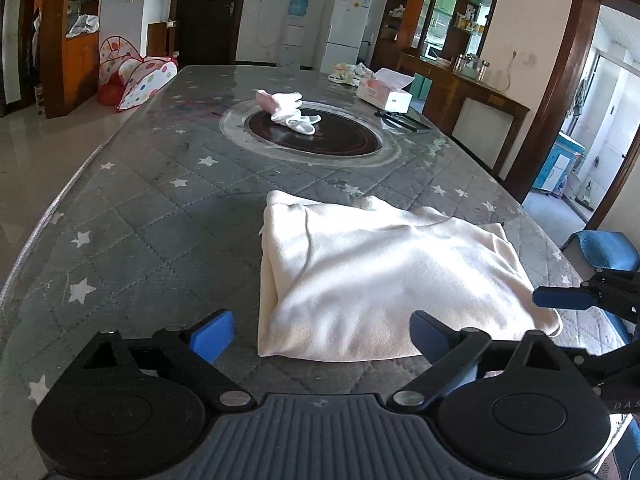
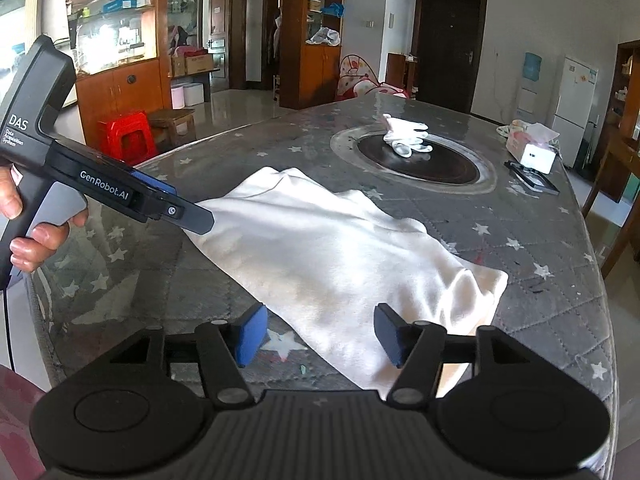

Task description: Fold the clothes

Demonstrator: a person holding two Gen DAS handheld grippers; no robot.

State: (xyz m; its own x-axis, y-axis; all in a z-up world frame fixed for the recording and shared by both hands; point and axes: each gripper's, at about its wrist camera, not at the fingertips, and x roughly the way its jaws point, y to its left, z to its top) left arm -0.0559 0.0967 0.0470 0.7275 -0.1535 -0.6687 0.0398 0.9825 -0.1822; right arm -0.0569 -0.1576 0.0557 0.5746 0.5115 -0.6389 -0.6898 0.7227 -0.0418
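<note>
The cream-white folded cloth garment [image 1: 384,276] was lying on the grey quilted star-print table cover [image 1: 152,216], filling the lower middle and right of the left wrist frame, and a bit rumpled along its far edge. In the right wrist view the same garment [image 2: 332,256] ran diagonally across the centre of the frame.

The left gripper [image 1: 322,338] sat at the bottom of its own frame with its blue-padded jaws wide apart, nothing between them, just at the near edge of the garment. The right gripper [image 2: 320,338] was the same deal: jaws spread, empty, hovering over the garment's near corner. From that view the left gripper [image 2: 192,216] poked in from the left edge, tip right by the cloth.

Further up the table were a round dark inset hotplate [image 1: 312,136] with a pair of white gloves [image 1: 290,112] on it, and a white tissue box [image 1: 384,90] toward the upper right.
</note>
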